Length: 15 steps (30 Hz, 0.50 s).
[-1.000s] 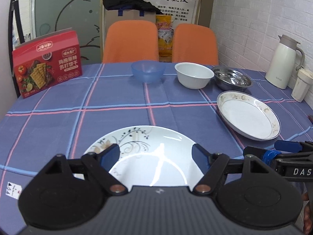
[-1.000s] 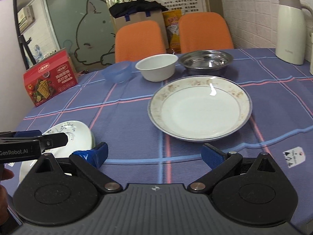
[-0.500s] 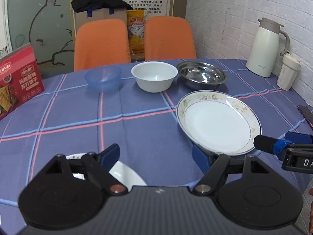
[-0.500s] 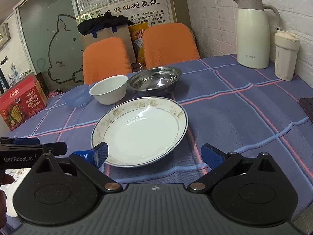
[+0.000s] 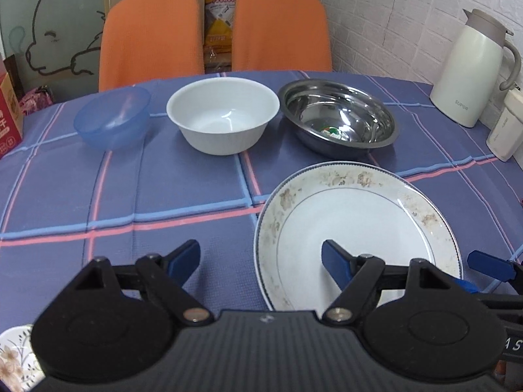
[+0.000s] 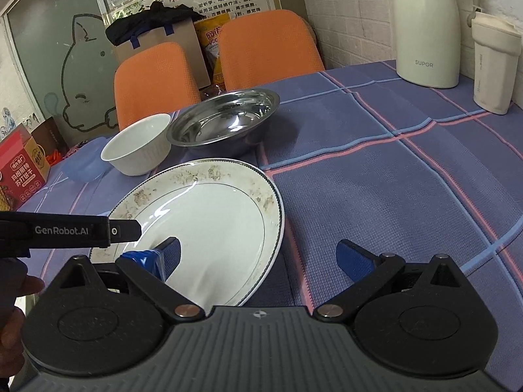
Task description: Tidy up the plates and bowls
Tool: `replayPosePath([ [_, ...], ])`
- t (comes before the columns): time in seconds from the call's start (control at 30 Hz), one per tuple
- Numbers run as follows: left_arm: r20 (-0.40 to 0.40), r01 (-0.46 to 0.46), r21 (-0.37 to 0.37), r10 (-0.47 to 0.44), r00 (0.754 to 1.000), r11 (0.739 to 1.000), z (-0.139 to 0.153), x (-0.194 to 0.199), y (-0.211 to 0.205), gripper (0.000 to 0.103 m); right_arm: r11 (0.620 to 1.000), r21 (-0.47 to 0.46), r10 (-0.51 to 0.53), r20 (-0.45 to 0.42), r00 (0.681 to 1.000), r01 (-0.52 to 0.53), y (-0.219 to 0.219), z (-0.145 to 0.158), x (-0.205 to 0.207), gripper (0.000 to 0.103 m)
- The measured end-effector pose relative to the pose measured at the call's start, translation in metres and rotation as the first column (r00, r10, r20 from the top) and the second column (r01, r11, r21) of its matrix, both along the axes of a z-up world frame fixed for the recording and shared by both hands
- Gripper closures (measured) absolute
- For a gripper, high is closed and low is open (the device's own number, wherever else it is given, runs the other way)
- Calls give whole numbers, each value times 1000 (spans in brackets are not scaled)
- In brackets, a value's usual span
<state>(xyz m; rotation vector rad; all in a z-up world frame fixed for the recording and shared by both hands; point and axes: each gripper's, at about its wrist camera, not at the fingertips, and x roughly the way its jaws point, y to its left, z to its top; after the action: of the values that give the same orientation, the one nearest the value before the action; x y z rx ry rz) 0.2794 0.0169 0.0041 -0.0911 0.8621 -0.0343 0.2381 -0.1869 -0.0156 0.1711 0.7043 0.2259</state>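
- A large plate [image 5: 356, 225] with a faded flower rim lies flat on the checked tablecloth [image 5: 130, 189], near the table's front edge and toward its right side
- The left gripper [image 5: 261, 256] is spread wide and holds nothing; its right finger sits over the plate's inside while its left finger is over bare cloth, so the plate's left rim lies between them
- The right gripper [image 6: 258, 254] is also spread wide and empty; its left finger is over the plate's inside and its right finger over bare cloth, with the plate's right rim between them
- Whether any finger touches the plate cannot be told
- Behind the plate, toward the far edge, stand three bowls in a row: a blue bowl [image 5: 112, 117], a white bowl [image 5: 224, 114] and a steel bowl [image 5: 338, 117]
- A second plate with a dark sprig pattern [image 5: 14, 362] shows only as a sliver at the front left corner of the left view
- One second ago the left gripper was over that sprig plate; it has since swung right to the large plate, and the right gripper has come closer to it
- A cream jug [image 6: 428, 26] and a lidded cup [image 6: 495, 65] stand at the far right edge
- A person's hand [image 6: 16, 310] is cut off at the left edge of the right view
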Motion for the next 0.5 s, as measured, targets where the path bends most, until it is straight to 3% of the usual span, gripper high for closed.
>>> replayPosePath([
  [0.2,-42,-13,-25,12,999,1000,-14,18,2,27,1000,-9,11,-7,1000,-11,3,-4,11,14],
  [0.33,-26,-14,-11,14,1000,1000,-15,19,1,26,999,-33,24,-3,1000,-24,8,-4,14,13],
  [0.47,-18,-11,-8,11,1000,1000,-16,17,1,26,982,-175,68,12,998,-65,27,-9,13,12],
  [0.5,-15,-12,-7,12,1000,1000,-16,17,1,26,983,-169,79,23,997,-74,30,-10,10,12],
])
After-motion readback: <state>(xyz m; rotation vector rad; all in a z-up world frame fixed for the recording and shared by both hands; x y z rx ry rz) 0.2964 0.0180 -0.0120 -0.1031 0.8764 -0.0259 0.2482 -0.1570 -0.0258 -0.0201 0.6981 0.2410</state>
